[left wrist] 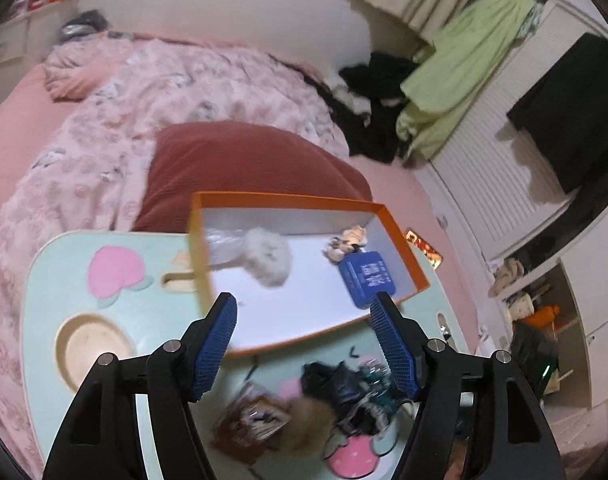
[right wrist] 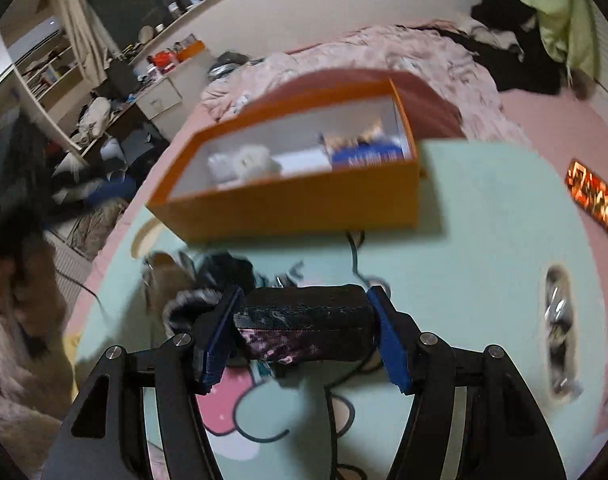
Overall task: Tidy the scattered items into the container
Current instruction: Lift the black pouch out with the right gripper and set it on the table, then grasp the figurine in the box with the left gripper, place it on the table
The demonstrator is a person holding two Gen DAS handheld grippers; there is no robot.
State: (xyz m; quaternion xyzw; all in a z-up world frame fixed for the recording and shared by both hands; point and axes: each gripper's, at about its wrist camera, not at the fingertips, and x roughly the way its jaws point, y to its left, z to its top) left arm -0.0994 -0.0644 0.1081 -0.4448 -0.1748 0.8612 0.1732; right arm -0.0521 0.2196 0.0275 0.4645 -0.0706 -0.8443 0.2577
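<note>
On the mint lap tray (left wrist: 43,280), at its far edge, sits the orange box (left wrist: 404,240); inside lie a white fluffy item (left wrist: 267,256), a blue case (left wrist: 366,276) and a small beige item (left wrist: 350,238). Left gripper (left wrist: 304,340) hangs over the box's near rim, jaws spread, nothing between them. Right gripper (right wrist: 301,332) clamps a dark oblong case (right wrist: 304,320) above the tray. Scattered clutter (left wrist: 344,392) lies near the tray's front. Pink bedding (left wrist: 123,92) surrounds everything.

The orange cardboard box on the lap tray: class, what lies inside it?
Inside the orange cardboard box lie a white fluffy ball, a blue flat case and a small beige trinket. Anything beneath them is hidden.
</note>
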